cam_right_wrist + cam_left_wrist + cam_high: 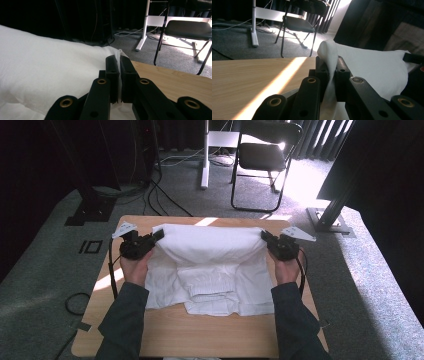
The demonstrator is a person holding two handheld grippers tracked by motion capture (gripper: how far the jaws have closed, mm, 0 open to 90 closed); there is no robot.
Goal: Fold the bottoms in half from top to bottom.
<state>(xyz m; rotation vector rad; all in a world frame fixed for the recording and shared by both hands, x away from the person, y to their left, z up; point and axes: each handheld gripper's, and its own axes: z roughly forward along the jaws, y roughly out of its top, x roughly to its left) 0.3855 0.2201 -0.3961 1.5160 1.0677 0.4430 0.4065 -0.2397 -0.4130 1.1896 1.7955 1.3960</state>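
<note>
Two corners secured: your left gripper [159,234] and right gripper [263,236] each pinch white garment [210,265], far edge lifted off table [200,335]; fold unfinished, laying-down remains.

The white cloth [210,270] hides the counter [200,335] beneath it. Its left corner disappears between the left gripper's fingers [322,67]. The chair [267,150] is cut off by the top edge.

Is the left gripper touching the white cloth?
Touching. In the left gripper view, the white cloth is pinched between the closed jaws of the left gripper.
</note>
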